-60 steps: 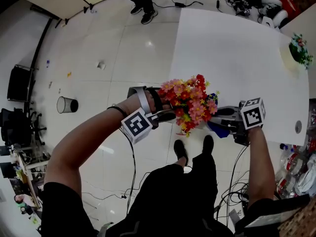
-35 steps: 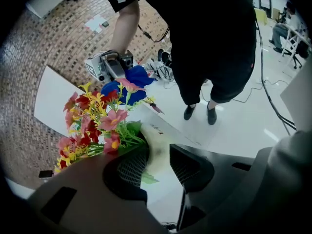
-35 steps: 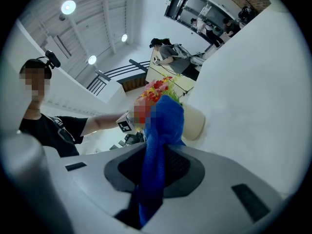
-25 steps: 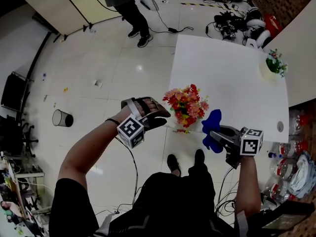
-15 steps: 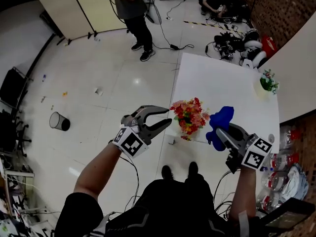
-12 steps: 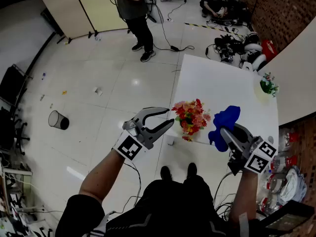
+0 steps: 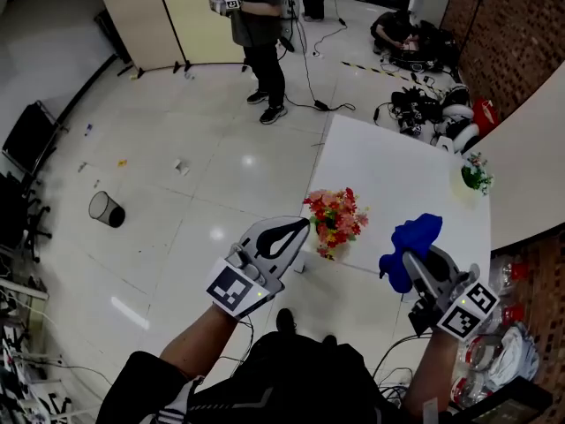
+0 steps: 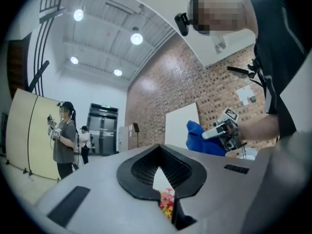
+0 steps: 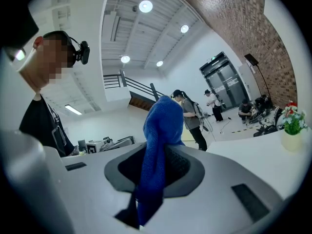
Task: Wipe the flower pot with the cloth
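The flower pot [image 7: 333,222], filled with red, pink and yellow flowers, stands near the front left corner of the white table [image 7: 397,170]. My left gripper [image 7: 303,226] is raised just left of the flowers. Its jaws have just been closing and now meet at the tips with nothing between them. In the left gripper view the shut left gripper [image 8: 158,149] points level, and flowers [image 8: 165,202] show through the gap below its tips. My right gripper [image 7: 413,261] is raised right of the pot, shut on the blue cloth [image 7: 410,241]. The cloth [image 9: 160,140] hangs over the right gripper [image 9: 155,155].
A second small potted plant [image 7: 475,173] sits at the table's far right corner. A person [image 7: 260,25] stands on the floor beyond, near a beige folding screen [image 7: 168,16]. Cables and gear [image 7: 433,104] lie behind the table. A waste bin [image 7: 106,208] is at the left.
Both grippers have risen above the table and away from the pot. The left gripper has rolled over and its jaws went from wide open to shut. The cloth stays in the right gripper.
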Available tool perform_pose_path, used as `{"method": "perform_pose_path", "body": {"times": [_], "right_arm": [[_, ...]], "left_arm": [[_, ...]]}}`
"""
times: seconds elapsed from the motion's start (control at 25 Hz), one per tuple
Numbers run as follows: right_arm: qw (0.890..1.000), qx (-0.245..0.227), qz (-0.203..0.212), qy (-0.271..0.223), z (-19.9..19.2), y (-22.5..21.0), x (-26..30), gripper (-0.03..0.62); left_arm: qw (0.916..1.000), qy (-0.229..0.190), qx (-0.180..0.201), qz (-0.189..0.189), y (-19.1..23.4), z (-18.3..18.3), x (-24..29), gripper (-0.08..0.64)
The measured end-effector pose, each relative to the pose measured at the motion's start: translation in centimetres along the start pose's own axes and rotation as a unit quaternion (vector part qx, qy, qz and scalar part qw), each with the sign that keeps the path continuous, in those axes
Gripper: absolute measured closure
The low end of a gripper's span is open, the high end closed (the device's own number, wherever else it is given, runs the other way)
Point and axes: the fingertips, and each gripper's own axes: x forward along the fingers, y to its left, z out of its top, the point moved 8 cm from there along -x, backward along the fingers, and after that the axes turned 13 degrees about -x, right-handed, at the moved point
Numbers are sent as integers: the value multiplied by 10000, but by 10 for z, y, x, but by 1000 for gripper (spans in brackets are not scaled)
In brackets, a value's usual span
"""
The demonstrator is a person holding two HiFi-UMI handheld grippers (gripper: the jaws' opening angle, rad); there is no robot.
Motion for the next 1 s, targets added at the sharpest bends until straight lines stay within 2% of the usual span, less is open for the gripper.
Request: {"method": "perform_pose_path", "body": {"times": [0.2,0.36,0.48,0.6,0.76,0.88,1.0], "right_arm": [[9992,-276,-180,-206,26,1,-45,517],[9984,-354,-339,-298,34,5,-79,517],[9975,-331,-504,-358,33,14,-88,517],[9974,-363,-574,-259,25,36,-78,517],[9946,-673,-788,-114,18,84,-58,517],[9932,-575,-1013,-80,12,132,-51,517],[9911,-438,-1253,-28,2,171,-53,517]], "left_arm": [[9982,42,-420,427,-49,10,7,557],[9965,75,-392,738,-85,22,8,557],[9962,153,-353,785,-102,29,2,557],[9964,145,-351,753,-107,32,-24,557],[9979,122,-245,589,-104,34,-75,557],[9987,142,-316,382,-104,37,-117,557],[9994,307,-128,59,-113,42,-147,557]]}}
